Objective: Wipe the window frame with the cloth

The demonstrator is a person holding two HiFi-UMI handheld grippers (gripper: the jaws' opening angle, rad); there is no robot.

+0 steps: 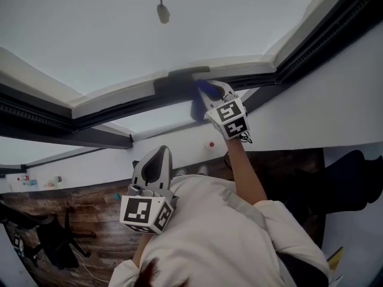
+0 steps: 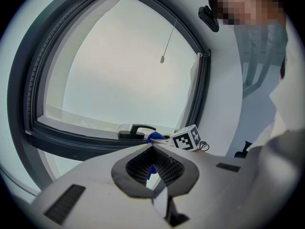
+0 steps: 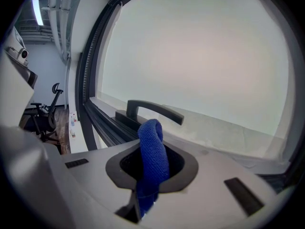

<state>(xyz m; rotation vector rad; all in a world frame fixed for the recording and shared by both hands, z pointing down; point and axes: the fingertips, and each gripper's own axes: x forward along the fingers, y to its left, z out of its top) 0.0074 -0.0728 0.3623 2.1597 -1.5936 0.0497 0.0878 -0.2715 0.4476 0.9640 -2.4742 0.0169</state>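
Right gripper point(image 1: 213, 94): your jaws are clamped on the blue cloth point(image 3: 152, 154). Its folded end stands up past the jaw tips.
Left gripper point(image 2: 153, 162): jaws together with nothing between them, held low by your chest, well apart from the window.
Cloth position: raised at the window frame point(image 3: 101, 120), just beside the black window handle point(image 3: 155, 109). I cannot tell whether it touches the frame.
Key relation: the frame rail lies directly ahead of the cloth's folded end. Its long axis runs across your jaws, the same way the handle runs.
Nearer arm: the right, by far.
Judgement: press the cloth forward, then stroke along the rail and work around the handle.
Writing: none legible; only square markers on the gripper cubes.
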